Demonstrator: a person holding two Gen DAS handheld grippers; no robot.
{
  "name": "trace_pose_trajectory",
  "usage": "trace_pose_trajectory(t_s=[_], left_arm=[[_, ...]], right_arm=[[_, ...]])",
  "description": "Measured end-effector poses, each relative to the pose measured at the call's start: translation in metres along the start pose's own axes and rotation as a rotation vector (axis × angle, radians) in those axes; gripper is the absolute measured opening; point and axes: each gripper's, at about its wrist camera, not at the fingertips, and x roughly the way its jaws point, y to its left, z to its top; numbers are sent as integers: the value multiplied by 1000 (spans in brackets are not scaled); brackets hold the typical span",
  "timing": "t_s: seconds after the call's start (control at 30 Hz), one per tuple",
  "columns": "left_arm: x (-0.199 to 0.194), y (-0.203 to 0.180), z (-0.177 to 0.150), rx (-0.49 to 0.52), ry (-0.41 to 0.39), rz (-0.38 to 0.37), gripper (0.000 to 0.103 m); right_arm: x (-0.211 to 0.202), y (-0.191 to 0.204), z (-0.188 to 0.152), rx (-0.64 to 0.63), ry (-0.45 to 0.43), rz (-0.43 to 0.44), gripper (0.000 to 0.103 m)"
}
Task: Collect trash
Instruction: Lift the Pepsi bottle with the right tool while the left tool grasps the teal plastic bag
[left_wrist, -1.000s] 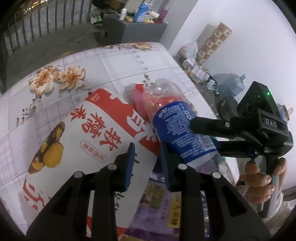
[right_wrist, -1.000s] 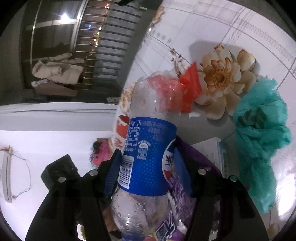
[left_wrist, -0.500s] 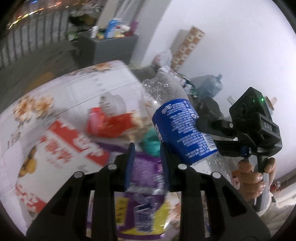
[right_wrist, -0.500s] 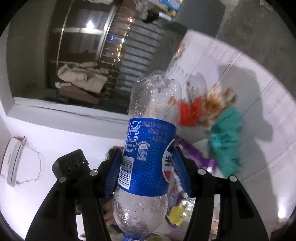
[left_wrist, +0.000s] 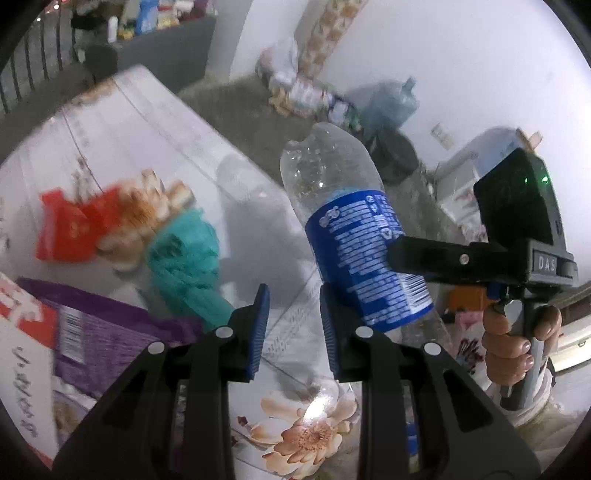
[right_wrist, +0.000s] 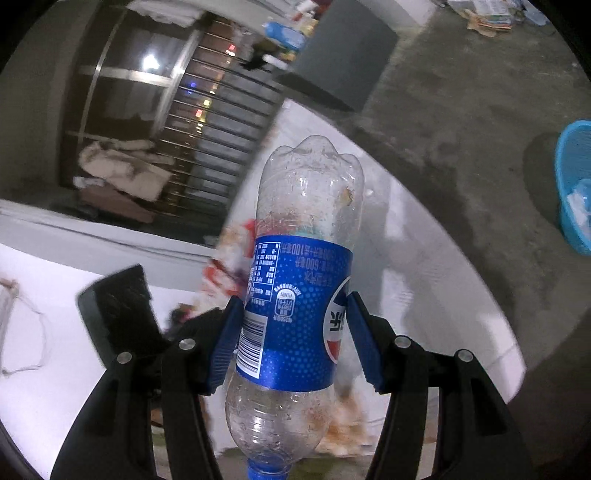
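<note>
Right gripper (right_wrist: 291, 343) is clamped on the empty Pepsi bottle (right_wrist: 299, 295), now lifted clear of the floral table (left_wrist: 147, 140). Left gripper (left_wrist: 293, 328) sits empty, jaws apart. The blue basket (right_wrist: 576, 192) on the floor beyond looks like the drop spot.

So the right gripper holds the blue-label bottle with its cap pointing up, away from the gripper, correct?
Not quite. The right gripper does hold the bottle, jaws closed on the blue label, but the right wrist view shows the blue cap at the bottom, toward the gripper; the bottle's base points away.
</note>
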Motion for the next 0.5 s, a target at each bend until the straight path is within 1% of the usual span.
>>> trace_pose_trajectory(t_s=[0.1, 0.17, 0.23, 0.37, 0.5], left_arm=[[18, -1, -3, 13, 55, 21, 25], [21, -3, -4, 24, 64, 40, 26], [19, -6, -5, 37, 59, 53, 27], [9, -6, -1, 51, 35, 86, 28], [-3, -1, 4, 51, 5, 99, 31]], right_arm=[[14, -15, -2, -5, 10, -91, 56], [19, -20, -3, -20, 8, -159, 57], [19, -24, -2, -21, 6, -138, 57], [18, -20, 0, -62, 0, -162, 57], [18, -20, -1, -80, 2, -167, 57]])
